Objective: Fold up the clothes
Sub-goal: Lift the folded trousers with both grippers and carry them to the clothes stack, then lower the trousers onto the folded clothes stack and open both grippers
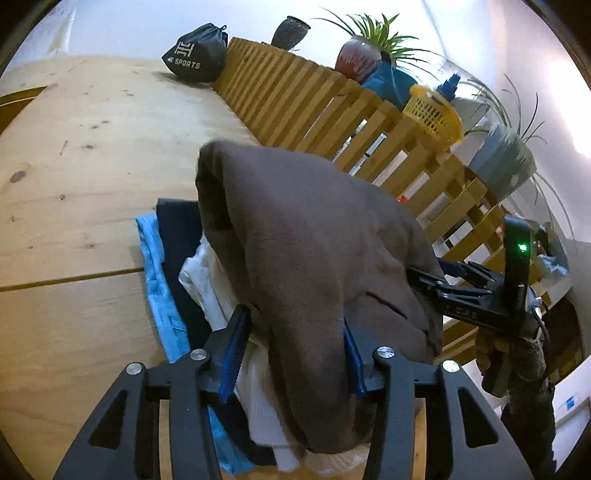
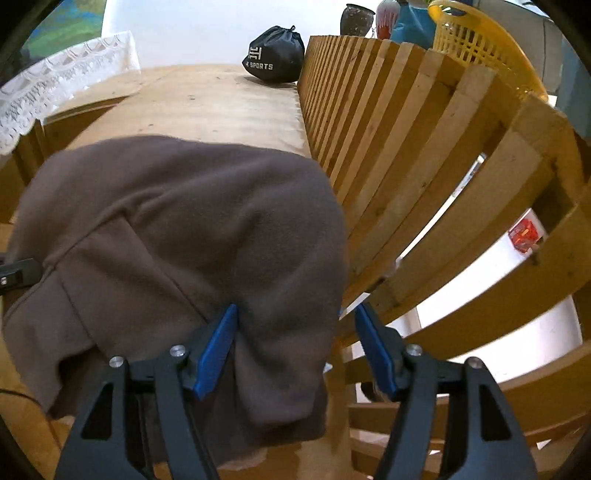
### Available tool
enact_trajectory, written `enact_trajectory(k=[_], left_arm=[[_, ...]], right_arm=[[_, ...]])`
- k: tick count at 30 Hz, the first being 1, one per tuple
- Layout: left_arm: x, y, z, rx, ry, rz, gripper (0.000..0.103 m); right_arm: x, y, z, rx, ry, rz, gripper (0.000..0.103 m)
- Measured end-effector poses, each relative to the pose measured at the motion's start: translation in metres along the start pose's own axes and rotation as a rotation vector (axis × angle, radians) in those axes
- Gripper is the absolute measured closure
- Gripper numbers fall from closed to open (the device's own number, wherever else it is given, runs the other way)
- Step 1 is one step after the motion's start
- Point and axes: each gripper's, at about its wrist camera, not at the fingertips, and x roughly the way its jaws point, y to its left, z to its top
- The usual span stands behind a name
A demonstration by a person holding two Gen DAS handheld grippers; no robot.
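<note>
The brown fleece garment [image 1: 303, 258] lies folded into a thick, soft bundle on top of a stack of folded clothes [image 1: 192, 280] on the wooden surface [image 1: 74, 155], close to the slatted wooden rail [image 1: 332, 107] at the right. Its cloth is matte and fuzzy, with a stitched seam running across it.

My left tongs [image 1: 291, 347] stand parted with the near edge of the brown garment between the blue pads; the left pad stands clear of the cloth, so they are open around it rather than clamped. My right tongs [image 2: 295, 350] are open too: the garment [image 2: 184, 236] lies against the left pad, while the right pad is clear of it, over the rail [image 2: 406, 147].

Only the left view shows the stack beneath: a light blue piece, a dark navy one and a white one. It also shows my right tongs [image 1: 458, 284] at the garment's right edge, and the plants [image 1: 373, 33] on the rail. The right view alone shows a white lace cloth [image 2: 55, 92] at far left. Both show the black sports bag [image 1: 197, 53] at the far end.
</note>
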Motion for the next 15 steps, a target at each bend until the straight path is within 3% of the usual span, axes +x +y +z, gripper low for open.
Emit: enact_trajectory(k=[3,4,6,8,10,11,13,15], left_arm=[[-0.027,-0.004,0.005,0.01,-0.041,0.044,0.061],[-0.036,-0.005,0.006,0.013,-0.054,0.059,0.065],[-0.056,-0.012,0.017,0.047,-0.116,0.1,0.069],[-0.065,-0.025,0.025,0.078,-0.153,0.125,0.069],[-0.066,-0.039,0.034,0.102,-0.177,0.151,0.069],[-0.059,-0.045,0.037,0.113,-0.179,0.152,0.069],[-0.041,-0.051,0.041,0.133,-0.168,0.156,0.069],[-0.012,-0.048,0.044,0.16,-0.123,0.227,0.07]], right_arm=[[-0.032,-0.007,-0.001,0.018,-0.044,-0.054,0.039],[-0.049,-0.009,-0.002,0.029,-0.085,-0.077,0.039],[-0.079,-0.01,-0.004,0.041,-0.205,-0.045,0.039],[-0.091,-0.01,0.002,0.061,-0.271,0.02,0.039],[-0.082,-0.007,0.011,0.077,-0.27,0.059,0.043],[-0.07,-0.003,0.016,0.075,-0.253,0.048,0.049],[-0.046,0.006,0.025,0.07,-0.218,0.025,0.051],[-0.024,0.013,0.028,0.056,-0.188,-0.02,0.051]])
